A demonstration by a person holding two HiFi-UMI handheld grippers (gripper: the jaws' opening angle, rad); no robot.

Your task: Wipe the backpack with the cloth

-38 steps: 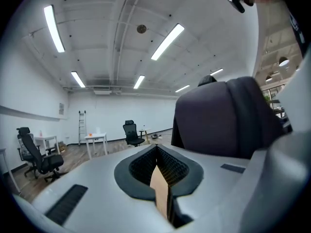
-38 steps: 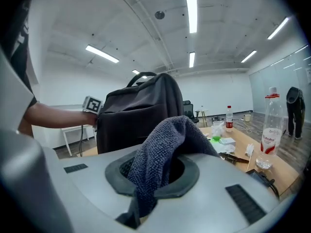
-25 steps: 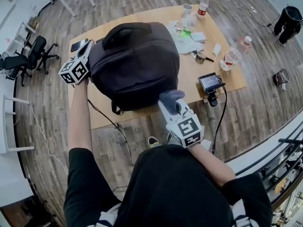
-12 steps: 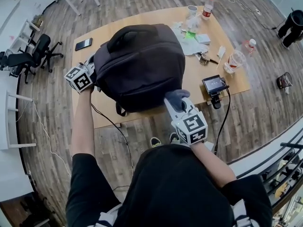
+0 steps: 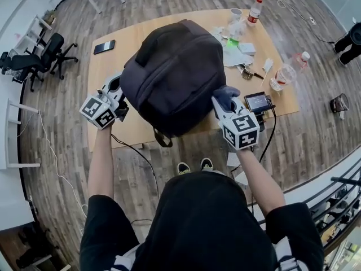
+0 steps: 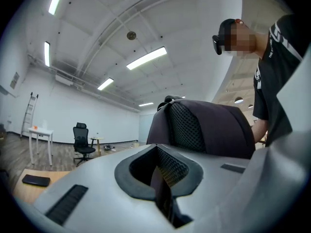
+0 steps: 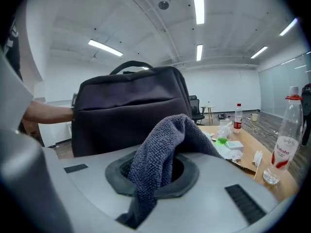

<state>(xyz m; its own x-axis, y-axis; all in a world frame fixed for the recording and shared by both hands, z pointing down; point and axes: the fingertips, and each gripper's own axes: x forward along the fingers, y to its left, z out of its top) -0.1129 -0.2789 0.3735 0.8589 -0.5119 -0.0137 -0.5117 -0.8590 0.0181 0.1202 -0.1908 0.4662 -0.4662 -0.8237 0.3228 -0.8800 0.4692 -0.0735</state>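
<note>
At the far left an office chair (image 5: 35, 61) stands on the wooden floor (image 5: 62, 151), well apart from the bench (image 5: 110, 72). A dark phone (image 5: 105, 47) lies flat near the bench's far left corner.

The left gripper (image 5: 117, 104) sits at the bench's left side, pointing level at the backpack (image 5: 177, 75). Its fingers are together, pinched on a thin dark fold of the backpack's left side, with the mesh padding right behind that fold.

The backpack stands upright in the middle of the bench, close to the near edge, with its carry handle on top. One strap hangs over the near edge.

The right gripper (image 5: 227, 107) is at the backpack's lower right side, tilted a little downward. Its fingers are clamped on the grey-blue cloth (image 5: 225, 95), which bunches up out of them and droops over the front. The cloth is just beside the backpack's right flank. Whether it presses on the fabric cannot be told.

Right of that, a small screen device (image 5: 258, 101) with a cable sits at the bench's near right edge. Behind it lie loose papers (image 5: 234, 44), and a clear bottle (image 5: 286, 72) with a red label stands near the right end.
</note>
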